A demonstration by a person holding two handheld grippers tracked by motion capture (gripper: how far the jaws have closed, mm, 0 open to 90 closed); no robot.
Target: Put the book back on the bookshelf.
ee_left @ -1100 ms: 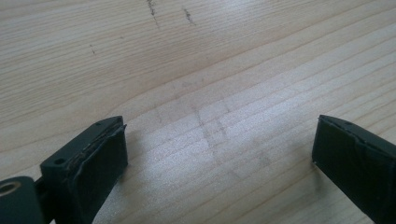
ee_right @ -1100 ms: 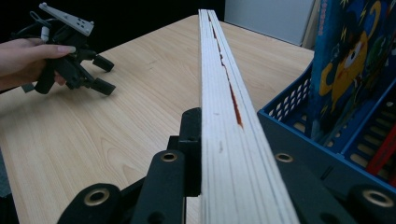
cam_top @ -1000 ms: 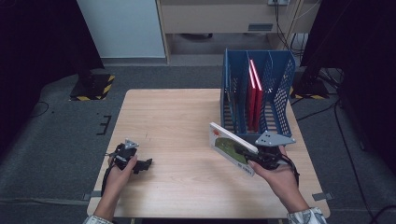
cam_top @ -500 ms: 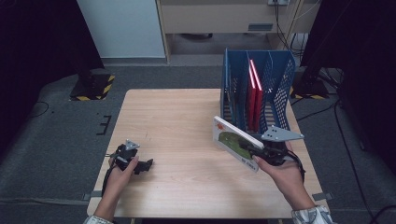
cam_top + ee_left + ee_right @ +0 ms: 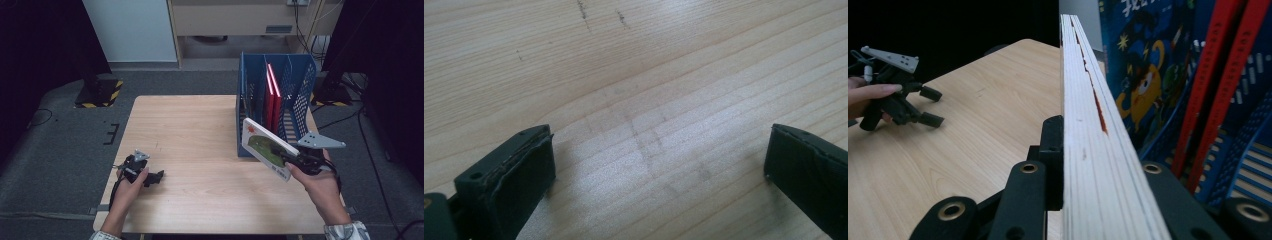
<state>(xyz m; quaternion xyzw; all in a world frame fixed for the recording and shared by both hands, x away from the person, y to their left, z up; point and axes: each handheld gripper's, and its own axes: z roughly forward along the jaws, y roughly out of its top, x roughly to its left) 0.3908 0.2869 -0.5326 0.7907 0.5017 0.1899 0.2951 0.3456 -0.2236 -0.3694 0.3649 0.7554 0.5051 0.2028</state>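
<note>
Pinching thin white-edged book (image 5: 266, 148), glossy green cover, held tilted: right tongs (image 5: 290, 161) | just beyond them: blue perforated plastic file rack (image 5: 295, 95), red folders (image 5: 272, 95) upright inside | left tongs (image 5: 156, 177): black padded jaws spread, low over pale woodgrain desk (image 5: 200, 130)

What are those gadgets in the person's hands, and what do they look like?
Each hand holds a black two-jaw gripper. The right gripper carries a grey three-cornered plate on top; the left gripper has a smaller grey plate and a thin black cable trailing. The jaws are blocky with dark flat pads. Patterned pale sleeve cuffs show at the wrists.
</note>
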